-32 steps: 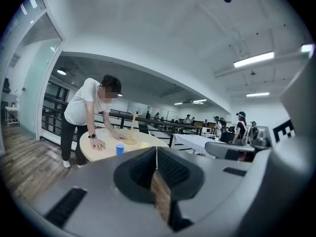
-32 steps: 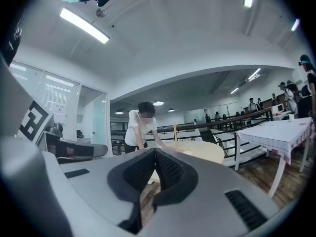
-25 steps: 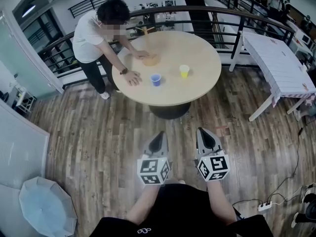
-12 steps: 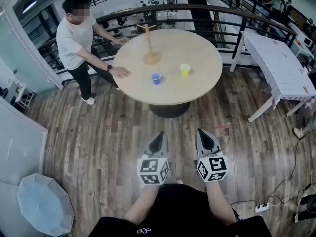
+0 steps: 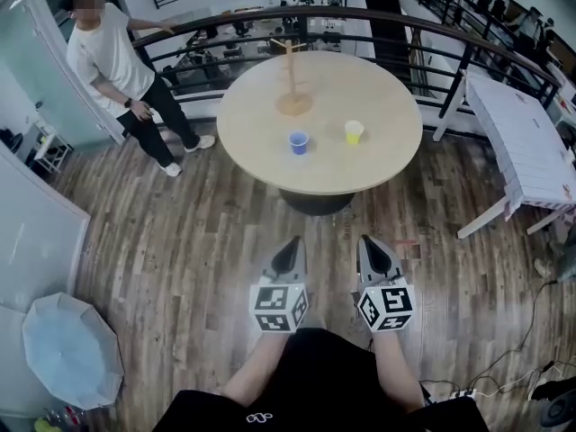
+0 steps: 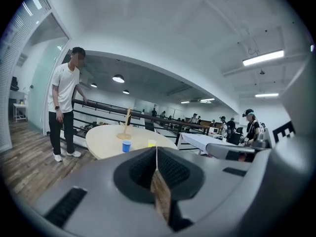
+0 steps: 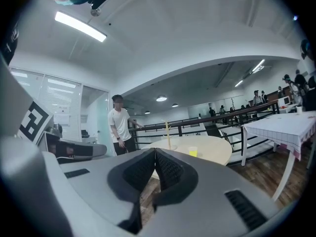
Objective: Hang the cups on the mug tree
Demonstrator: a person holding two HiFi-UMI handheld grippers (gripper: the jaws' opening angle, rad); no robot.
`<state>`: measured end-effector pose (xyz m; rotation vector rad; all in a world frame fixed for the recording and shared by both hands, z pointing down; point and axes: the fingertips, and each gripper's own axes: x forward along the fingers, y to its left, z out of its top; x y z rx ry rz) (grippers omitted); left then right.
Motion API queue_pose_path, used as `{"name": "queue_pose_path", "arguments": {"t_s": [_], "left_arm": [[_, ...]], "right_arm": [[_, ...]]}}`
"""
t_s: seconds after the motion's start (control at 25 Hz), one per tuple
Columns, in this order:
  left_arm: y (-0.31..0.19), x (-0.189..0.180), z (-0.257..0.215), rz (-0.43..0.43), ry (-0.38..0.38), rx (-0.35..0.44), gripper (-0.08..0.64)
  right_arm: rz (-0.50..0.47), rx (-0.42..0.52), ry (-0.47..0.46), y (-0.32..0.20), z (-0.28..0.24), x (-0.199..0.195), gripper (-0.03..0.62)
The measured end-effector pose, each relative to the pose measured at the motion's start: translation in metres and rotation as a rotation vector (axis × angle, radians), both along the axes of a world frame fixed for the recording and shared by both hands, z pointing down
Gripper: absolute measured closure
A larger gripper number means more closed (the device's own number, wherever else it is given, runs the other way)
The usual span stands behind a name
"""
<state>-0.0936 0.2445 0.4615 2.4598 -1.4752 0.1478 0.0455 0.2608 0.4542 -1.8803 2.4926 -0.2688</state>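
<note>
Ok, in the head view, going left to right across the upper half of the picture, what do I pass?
Person in the white shirt → blue cup → yellow cup → white table. The mug tree stands straight behind the blue cup, so it has no clear place in the order.

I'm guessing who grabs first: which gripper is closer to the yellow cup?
Right. The right gripper is almost straight back from the yellow cup; the left gripper is off to its left.
</note>
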Motion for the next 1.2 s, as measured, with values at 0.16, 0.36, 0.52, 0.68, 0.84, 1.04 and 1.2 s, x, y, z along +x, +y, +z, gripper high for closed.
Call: {"name": "queue_pose_path", "arguments": {"t_s": [0.16,0.36,0.52,0.68,0.84,1.04,1.2], "left_arm": [[-0.015,-0.008,0.006,-0.036,-0.009,-0.018,0.546],[-0.049,-0.013,0.019,-0.063,-0.016,-0.042,0.546],[-0.096,-0.007,0.032,-0.073,-0.014,-0.065,0.547],[-0.16,0.006,0.037,-0.057,-0.039,-0.081,0.546],[-0.235,0.012,0.036,-0.061,-0.057,-0.1,0.546],[-0.326,0.017,0.026,-0.069,-0.058,-0.073,0.546],[-0.364,0.022,0.03,-0.09,-0.043,-0.087,0.546]], "right_arm": [[-0.032,-0.016,-0.005,-0.018,0.008,-0.006,0.583],[-0.046,-0.028,-0.011,-0.055,0.017,-0.007,0.583],[-0.041,-0.044,-0.009,-0.1,0.028,0.004,0.583],[0.007,-0.061,-0.031,-0.163,0.033,0.028,0.583],[0.022,-0.061,-0.032,-0.24,0.027,0.042,0.583],[0.042,0.014,0.01,-0.338,-0.004,0.06,0.583],[0.05,-0.009,0.028,-0.381,-0.002,0.076,0.583]]}}
